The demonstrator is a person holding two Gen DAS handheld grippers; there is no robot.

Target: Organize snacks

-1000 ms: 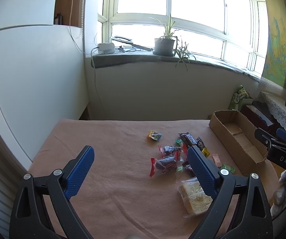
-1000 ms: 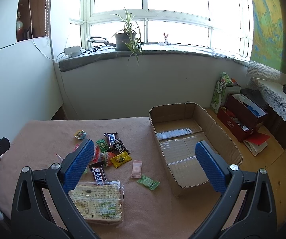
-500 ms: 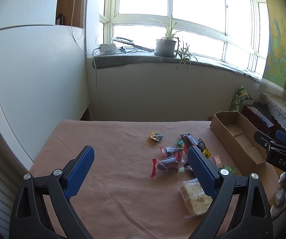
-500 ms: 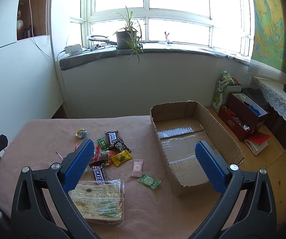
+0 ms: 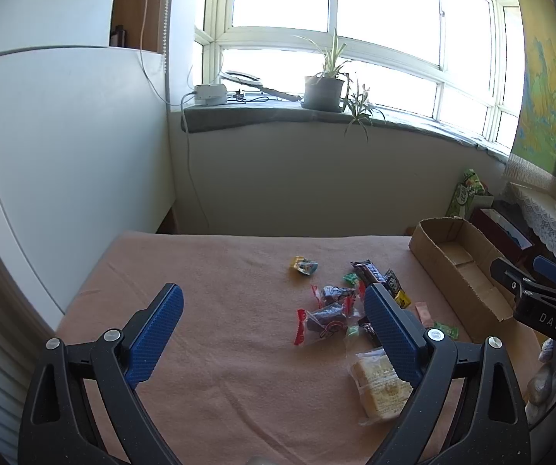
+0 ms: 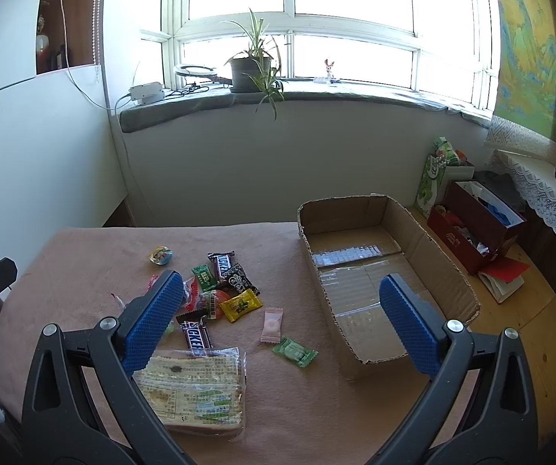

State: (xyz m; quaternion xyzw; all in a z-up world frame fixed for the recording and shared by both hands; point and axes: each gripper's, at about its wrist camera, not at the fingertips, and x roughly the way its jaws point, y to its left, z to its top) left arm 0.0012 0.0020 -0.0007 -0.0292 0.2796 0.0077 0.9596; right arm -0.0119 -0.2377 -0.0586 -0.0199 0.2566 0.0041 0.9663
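While both grippers hang above the pink tablecloth (image 6: pixel 84 255) with jaws spread wide and nothing between them, the snacks (image 6: pixel 223 283) lie in a loose pile left of the cardboard box (image 6: pixel 425 244), with the big cracker pack (image 6: pixel 196 387) nearest.

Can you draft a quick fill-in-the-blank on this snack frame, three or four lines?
1. The cardboard box holds ____ snacks.
2. Both the left gripper and the right gripper have their jaws ____.
3. The pink sachet lies beside a ____ candy wrapper.
4. The potted plant stands on the ____.

Missing words: no; open; green; windowsill
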